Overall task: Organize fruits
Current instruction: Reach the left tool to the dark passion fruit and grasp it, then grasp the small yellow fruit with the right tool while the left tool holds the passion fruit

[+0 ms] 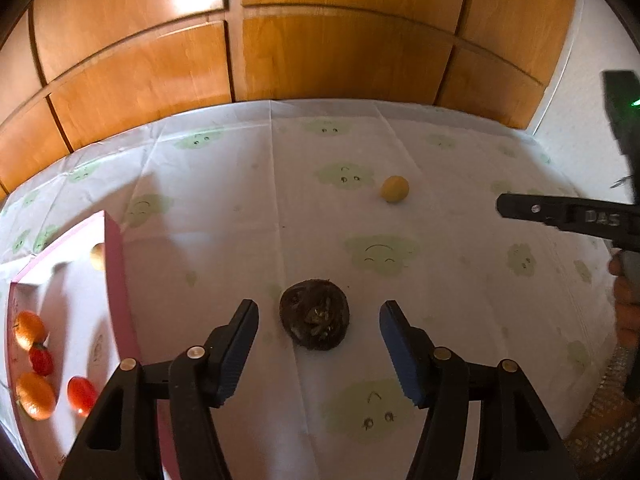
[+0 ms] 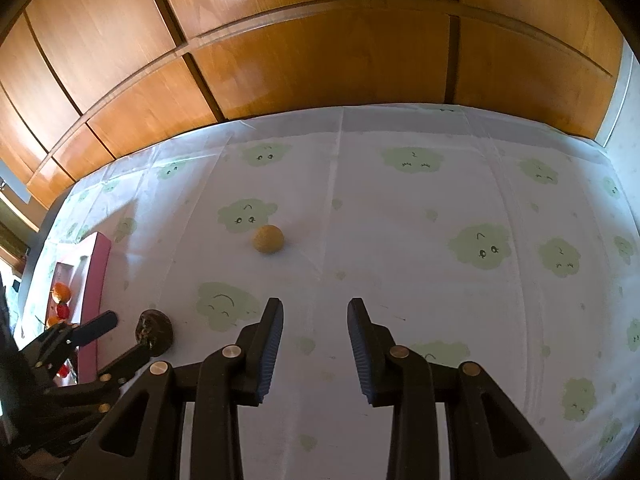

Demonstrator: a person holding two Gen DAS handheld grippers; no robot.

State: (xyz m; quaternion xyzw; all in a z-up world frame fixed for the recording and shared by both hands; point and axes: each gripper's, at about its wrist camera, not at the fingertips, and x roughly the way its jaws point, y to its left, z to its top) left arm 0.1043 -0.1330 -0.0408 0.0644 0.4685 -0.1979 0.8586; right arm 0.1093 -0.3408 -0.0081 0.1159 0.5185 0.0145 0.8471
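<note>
A dark brown, rough round fruit (image 1: pixel 314 314) lies on the tablecloth between the open fingers of my left gripper (image 1: pixel 318 312), untouched; it also shows in the right wrist view (image 2: pixel 154 330). A small yellow round fruit (image 1: pixel 394 189) lies farther out, ahead of my right gripper (image 2: pixel 315 310), which is open and empty; the fruit shows there too (image 2: pixel 268 239). A pink-rimmed box (image 1: pixel 114 264) at the left holds two oranges (image 1: pixel 30 330), red fruits (image 1: pixel 82 394) and a pale fruit (image 1: pixel 97 256).
A white tablecloth with green cloud faces (image 2: pixel 400 240) covers the table. A wooden panelled wall (image 1: pixel 280 48) stands right behind its far edge. The right gripper's finger (image 1: pixel 560 216) reaches in from the right in the left wrist view.
</note>
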